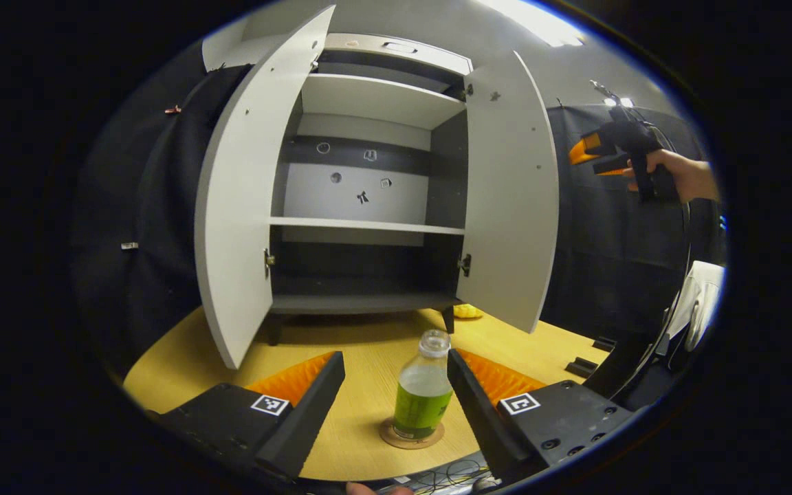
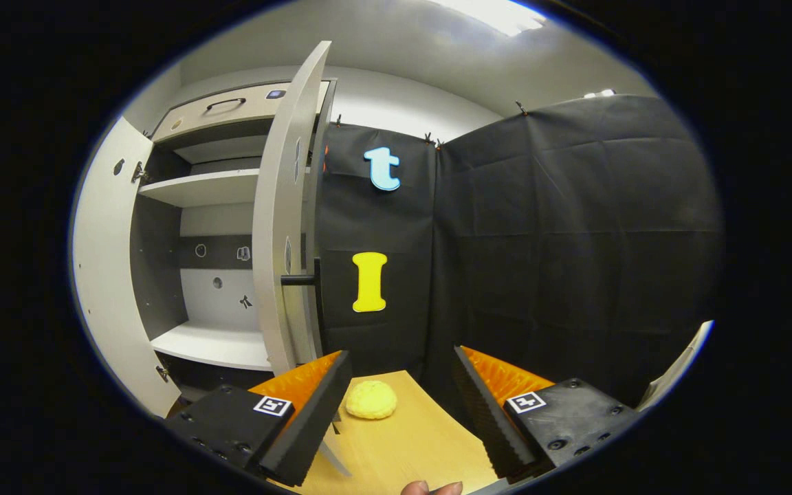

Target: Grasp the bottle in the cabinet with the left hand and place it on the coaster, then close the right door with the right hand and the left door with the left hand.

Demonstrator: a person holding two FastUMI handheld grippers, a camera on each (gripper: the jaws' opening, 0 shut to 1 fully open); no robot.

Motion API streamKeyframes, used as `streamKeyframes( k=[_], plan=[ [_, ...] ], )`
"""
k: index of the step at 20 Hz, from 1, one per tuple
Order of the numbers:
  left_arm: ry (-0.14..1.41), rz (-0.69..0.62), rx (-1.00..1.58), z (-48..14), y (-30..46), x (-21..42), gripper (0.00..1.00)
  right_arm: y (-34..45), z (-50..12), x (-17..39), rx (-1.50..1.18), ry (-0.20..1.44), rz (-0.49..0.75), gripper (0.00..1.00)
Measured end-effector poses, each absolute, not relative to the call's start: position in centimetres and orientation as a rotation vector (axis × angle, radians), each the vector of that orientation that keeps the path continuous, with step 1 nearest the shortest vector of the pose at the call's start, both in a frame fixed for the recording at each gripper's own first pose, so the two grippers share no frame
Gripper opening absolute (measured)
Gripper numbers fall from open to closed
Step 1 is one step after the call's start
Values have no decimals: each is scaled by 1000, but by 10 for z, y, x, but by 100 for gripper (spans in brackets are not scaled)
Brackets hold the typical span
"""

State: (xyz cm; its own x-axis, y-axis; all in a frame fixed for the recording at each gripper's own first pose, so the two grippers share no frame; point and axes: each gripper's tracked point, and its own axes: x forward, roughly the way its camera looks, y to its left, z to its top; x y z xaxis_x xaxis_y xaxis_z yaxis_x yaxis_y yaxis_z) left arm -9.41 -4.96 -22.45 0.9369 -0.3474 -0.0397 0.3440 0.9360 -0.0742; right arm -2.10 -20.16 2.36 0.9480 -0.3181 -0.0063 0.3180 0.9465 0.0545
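So the left hand-held gripper [image 1: 396, 392] is spread wide, fingers well apart on either side of the clear plastic bottle with the green label [image 1: 423, 388], not touching it. The bottle stands upright on the round, flat cork-looking coaster [image 1: 411, 435], which sits on the smooth light wooden counter [image 1: 368, 344] in front of the cabinet. The inner faces of the fingers look ribbed, and each finger base carries a small square black-and-white marker.

The white cabinet with dark inner walls [image 1: 368, 227] has both flat panel doors swung open: the left door [image 1: 245, 206] and the right door [image 1: 513, 199]. The shelves inside are plain flat boards, nothing on them as far as I can see, just a few small holes and fittings on the back panel.

In the left gripper view the right hand-held gripper [image 1: 592, 157] is up in the air off to the right of the right door, held by a person's hand [image 1: 678, 175]. In its own view it's open wide too [image 2: 399, 405], nothing between the fingers. It faces the edge of the right door [image 2: 286, 227] with a dark bar handle. A lumpy yellow bun-shaped thing [image 2: 370, 400] lies on the counter near the door's bottom corner.
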Motion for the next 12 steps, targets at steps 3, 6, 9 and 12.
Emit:
streamKeyframes(
  k=[3, 6, 9, 12],
  plan=[
    [38, -284, -92, -187, -25, -90, 95, -202, 25, 1, 65, -2, -284, 98],
    [5, -237, -125, -152, -5, -86, 96, -198, 26, 9, 79, 5, -252, 97],
    [-24, -203, -124, -128, 14, -85, 96, -187, 25, 10, 115, 13, -227, 97],
    [-35, -174, -109, -118, 31, -86, 95, -175, 23, 9, 133, 14, -200, 97]
  ],
)
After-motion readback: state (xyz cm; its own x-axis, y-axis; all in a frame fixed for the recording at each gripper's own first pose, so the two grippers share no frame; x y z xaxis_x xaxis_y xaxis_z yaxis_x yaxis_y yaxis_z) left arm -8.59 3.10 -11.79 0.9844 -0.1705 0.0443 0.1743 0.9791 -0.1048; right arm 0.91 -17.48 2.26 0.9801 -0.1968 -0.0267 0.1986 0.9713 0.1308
